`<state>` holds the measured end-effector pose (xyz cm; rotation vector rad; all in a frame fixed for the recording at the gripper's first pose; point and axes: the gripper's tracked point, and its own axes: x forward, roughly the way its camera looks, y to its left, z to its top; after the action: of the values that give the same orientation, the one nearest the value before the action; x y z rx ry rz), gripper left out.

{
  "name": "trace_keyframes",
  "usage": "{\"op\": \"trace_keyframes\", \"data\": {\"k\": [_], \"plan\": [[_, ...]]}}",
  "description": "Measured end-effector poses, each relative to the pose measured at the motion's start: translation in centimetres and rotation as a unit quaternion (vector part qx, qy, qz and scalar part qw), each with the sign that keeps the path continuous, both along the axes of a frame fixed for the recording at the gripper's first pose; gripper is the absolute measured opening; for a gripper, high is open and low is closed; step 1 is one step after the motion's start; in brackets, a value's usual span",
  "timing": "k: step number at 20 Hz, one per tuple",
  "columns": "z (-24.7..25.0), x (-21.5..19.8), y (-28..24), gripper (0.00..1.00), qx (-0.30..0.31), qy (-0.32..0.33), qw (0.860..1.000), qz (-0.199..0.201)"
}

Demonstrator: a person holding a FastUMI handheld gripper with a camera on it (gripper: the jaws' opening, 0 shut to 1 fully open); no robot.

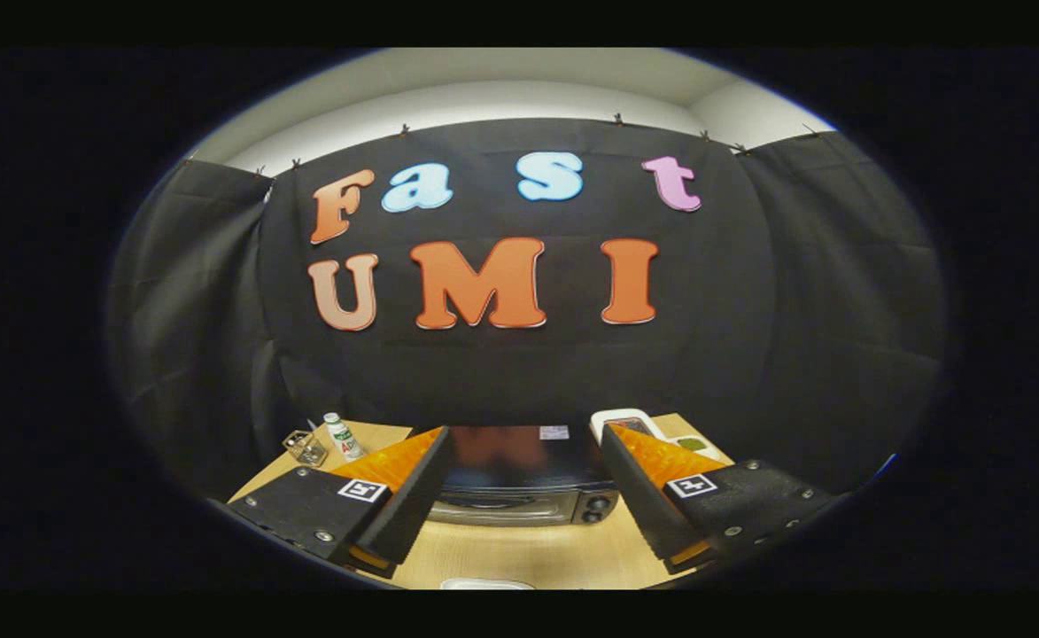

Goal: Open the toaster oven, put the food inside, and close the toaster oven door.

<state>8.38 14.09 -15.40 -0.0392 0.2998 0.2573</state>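
Note:
A black toaster oven (519, 470) sits on the wooden table (528, 554), straight ahead between and beyond my fingers. I see its dark glossy top, and below it the strip of a silver front with two knobs (597, 507) at the right; the door looks shut. My gripper (521, 496) is open, held high above the table, its two fingers spread wide to either side of the oven with nothing between them. A white rim (486, 584), perhaps a plate, peeks in at the near table edge; what lies on it is hidden.
At the back left of the table stand a small white bottle (340, 436) and a clear glass (305, 447). Behind the right finger are a white device (623, 422) and a white dish with something green (693, 444). Black cloth walls close the booth.

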Motion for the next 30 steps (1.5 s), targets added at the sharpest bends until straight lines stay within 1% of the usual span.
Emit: {"op": "trace_keyframes", "data": {"k": [4,8,17,19,20,21,24,29,30], "plan": [[-5.2,1.6,3.0,0.99,-0.015,0.043,0.999,0.022],[-9.9,2.7,4.7,0.99,-0.036,0.079,0.996,0.031],[-18.1,5.2,7.0,0.99,-0.064,0.143,0.987,0.026],[-19.2,5.0,7.3,0.99,-0.067,0.154,0.986,0.023],[-19.1,5.5,7.5,0.99,-0.071,0.141,0.987,0.020],[-19.2,5.6,7.5,1.00,-0.076,0.141,0.987,0.021],[-19.5,4.7,7.4,0.99,-0.067,0.146,0.987,0.014],[-19.3,3.6,7.2,0.99,-0.070,0.129,0.989,0.005],[-19.5,3.2,6.9,1.00,-0.060,0.139,0.988,-0.002]]}}
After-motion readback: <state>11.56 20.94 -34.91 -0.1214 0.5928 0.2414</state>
